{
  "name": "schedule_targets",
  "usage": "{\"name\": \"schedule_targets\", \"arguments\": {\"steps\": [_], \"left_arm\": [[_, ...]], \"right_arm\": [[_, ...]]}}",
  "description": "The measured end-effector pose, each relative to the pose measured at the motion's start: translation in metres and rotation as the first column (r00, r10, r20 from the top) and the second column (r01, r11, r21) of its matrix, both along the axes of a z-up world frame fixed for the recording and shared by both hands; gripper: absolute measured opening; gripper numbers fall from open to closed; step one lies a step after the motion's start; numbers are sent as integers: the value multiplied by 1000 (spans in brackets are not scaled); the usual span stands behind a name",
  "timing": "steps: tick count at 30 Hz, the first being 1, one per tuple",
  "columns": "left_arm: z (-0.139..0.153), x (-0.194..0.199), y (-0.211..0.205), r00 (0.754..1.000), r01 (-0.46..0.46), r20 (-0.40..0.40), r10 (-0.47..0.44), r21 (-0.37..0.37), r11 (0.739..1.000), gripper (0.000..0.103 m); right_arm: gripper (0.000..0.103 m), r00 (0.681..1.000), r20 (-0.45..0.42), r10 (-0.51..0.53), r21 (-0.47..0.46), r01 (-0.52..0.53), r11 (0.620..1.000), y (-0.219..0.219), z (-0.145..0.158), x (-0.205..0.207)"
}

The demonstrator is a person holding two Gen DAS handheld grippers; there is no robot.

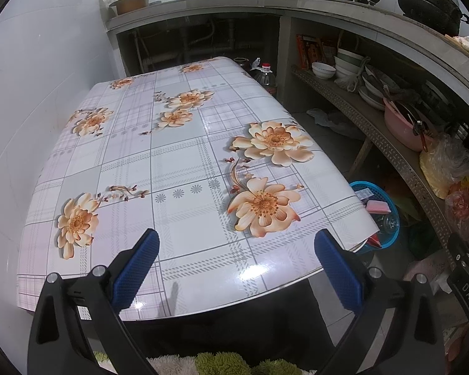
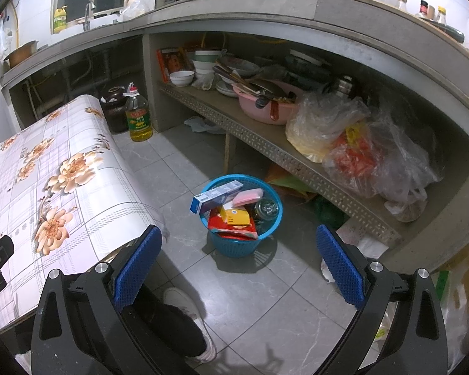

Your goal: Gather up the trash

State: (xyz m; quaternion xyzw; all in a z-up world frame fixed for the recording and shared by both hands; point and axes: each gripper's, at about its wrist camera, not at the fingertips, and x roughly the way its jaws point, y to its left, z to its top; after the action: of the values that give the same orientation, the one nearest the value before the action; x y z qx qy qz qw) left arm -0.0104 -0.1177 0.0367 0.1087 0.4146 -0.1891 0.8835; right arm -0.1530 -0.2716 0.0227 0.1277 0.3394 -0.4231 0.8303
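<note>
Both the left gripper and right gripper are held wide open, empty; the blue basket appears filled, so withdrawal should be kept clear of its rim.

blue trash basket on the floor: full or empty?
Full. The blue basket holds a blue-and-white carton, a pink sponge, a yellow box and a red wrapper, piled to the rim.

Bench cover: glossy, smooth printed plastic sheet with glare spots. Basket: blue woven-look plastic. Floor: smooth, semi-gloss marbled tile. Shelf edge: perforated metal strip. Pads: blue, rough, textured rubber-like surface on matt black plastic.
</note>
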Motion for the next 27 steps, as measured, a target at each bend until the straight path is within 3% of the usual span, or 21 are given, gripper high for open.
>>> {"name": "schedule_targets", "arguments": {"steps": [27], "left_arm": [[0, 2, 1, 1000, 2, 0, -2, -1, 1000, 97]], "right_arm": [[95, 1000, 3, 7, 3, -7, 1000, 5, -1, 6]]}}
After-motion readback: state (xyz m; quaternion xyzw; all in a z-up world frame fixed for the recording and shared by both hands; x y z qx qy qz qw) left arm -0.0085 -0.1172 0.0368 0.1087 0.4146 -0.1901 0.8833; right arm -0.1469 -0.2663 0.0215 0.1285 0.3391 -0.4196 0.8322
